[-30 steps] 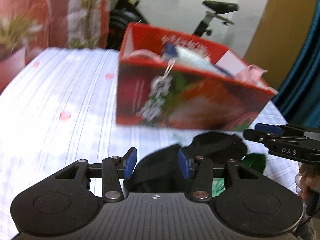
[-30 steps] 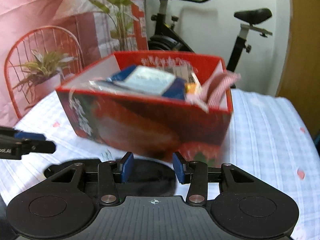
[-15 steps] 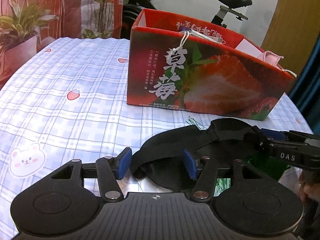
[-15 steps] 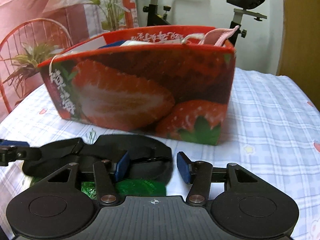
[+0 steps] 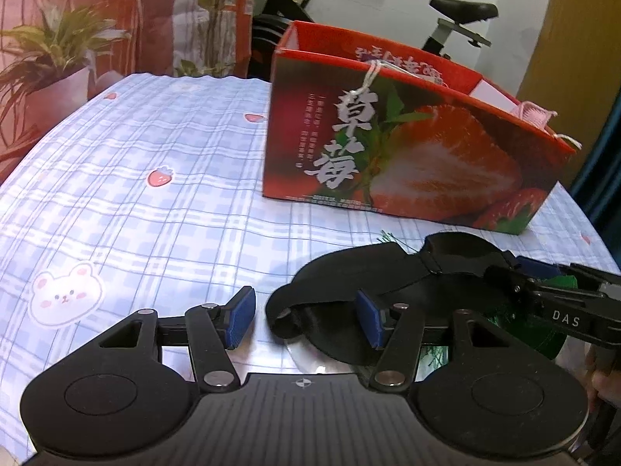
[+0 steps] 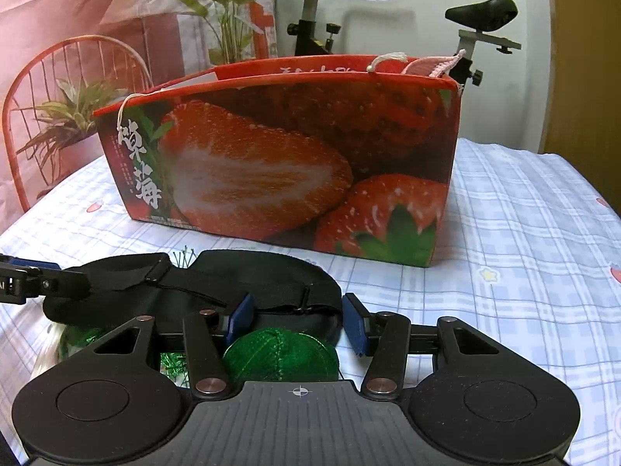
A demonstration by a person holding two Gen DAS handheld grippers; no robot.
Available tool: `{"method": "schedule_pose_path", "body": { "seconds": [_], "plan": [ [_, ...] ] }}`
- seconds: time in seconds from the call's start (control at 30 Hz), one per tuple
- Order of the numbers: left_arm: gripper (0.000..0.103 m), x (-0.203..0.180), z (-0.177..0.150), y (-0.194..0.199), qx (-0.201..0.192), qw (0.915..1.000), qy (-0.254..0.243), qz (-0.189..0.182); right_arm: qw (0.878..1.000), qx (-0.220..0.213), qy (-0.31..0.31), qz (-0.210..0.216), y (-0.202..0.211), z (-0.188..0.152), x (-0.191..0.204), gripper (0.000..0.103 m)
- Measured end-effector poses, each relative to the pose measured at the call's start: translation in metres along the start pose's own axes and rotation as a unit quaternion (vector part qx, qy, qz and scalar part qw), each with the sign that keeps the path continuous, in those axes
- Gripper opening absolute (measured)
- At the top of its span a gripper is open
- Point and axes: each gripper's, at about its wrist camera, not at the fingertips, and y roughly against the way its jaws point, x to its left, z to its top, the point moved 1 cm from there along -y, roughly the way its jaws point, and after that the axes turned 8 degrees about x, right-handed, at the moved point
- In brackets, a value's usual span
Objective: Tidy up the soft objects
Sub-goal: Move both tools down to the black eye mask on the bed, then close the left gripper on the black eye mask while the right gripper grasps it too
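A black eye mask [image 5: 372, 283] with an elastic strap lies flat on the checked tablecloth, in front of a red strawberry-print box [image 5: 407, 163]. My left gripper [image 5: 304, 318] is open and low over the cloth. The mask's left end sits between its blue pads, and the left pad is clear of it. My right gripper [image 6: 297, 320] straddles the mask's [image 6: 217, 279] other end, with no clear squeeze on the fabric. A green felt piece [image 6: 279, 353] lies under the mask there. In the left wrist view, the right gripper [image 5: 516, 277] reaches in from the right.
The box [image 6: 291, 163] is open-topped, with a pink cloth [image 6: 431, 66] hanging over its rim. Green tinsel [image 6: 170, 361] lies beside the felt. Behind the table are a potted plant [image 5: 50, 50], a red wire chair [image 6: 70, 77] and an exercise bike [image 6: 330, 11].
Both grippers have come down to the mask, so the box is now seen from the side instead of from above. The left jaws stand wider than a second ago.
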Motion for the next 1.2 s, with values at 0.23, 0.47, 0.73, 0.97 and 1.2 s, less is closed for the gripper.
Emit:
{"method": "schedule_pose_path", "body": {
  "seconds": [0.23, 0.47, 0.73, 0.97, 1.2],
  "plan": [
    [0.064, 0.0019, -0.0019, -0.0045, 0.003, 0.9999, 0.007, -0.009, 1.000, -0.003, 0.009, -0.005, 0.0002, -0.0023, 0.0023, 0.045],
    [0.063, -0.0027, -0.0056, -0.0059, -0.003, 0.9998, 0.003, -0.021, 1.000, -0.002, 0.003, 0.001, 0.0001, -0.0025, 0.0005, 0.045],
    [0.064, 0.0027, -0.0068, -0.0056, 0.001, 0.9996, 0.020, -0.019, 1.000, -0.002, 0.001, 0.003, 0.0004, -0.0026, -0.0005, 0.045],
    [0.065, 0.0032, -0.0079, -0.0061, -0.005, 0.9996, 0.018, -0.019, 1.000, -0.002, 0.000, 0.005, 0.0010, -0.0028, -0.0004, 0.045],
    [0.064, 0.0022, -0.0094, -0.0073, -0.008, 0.9995, 0.020, -0.024, 1.000, -0.002, -0.001, 0.006, 0.0008, -0.0025, -0.0004, 0.045]
  ]
}}
